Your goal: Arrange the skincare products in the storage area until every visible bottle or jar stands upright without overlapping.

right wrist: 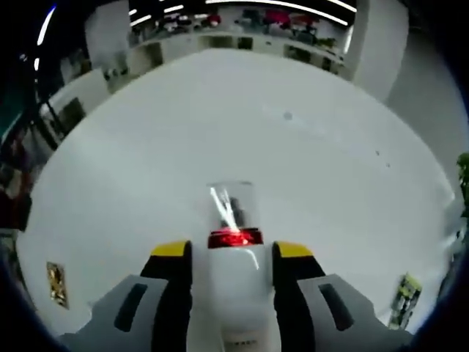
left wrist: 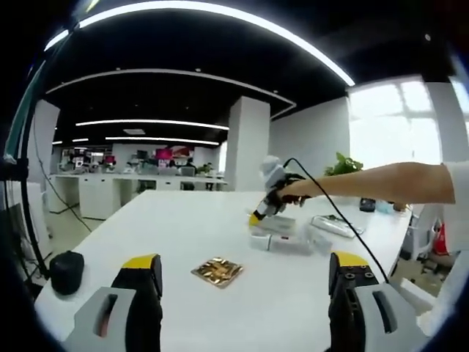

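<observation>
The right gripper [right wrist: 233, 275] is clamped on a white bottle [right wrist: 233, 242] near the table's [left wrist: 190, 227] far edge; other products [left wrist: 289, 238] lie flat there. The left gripper [left wrist: 245, 282] hangs with jaws apart. Arrangement appears barely begun.

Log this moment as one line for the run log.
left claw: open, over white table | right claw: around white bottle with red band | gold packet: flat on table

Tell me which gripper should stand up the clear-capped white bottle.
Right. The right gripper already has its jaws on either side of the white bottle, while the left gripper hangs open, away from the products.
</observation>
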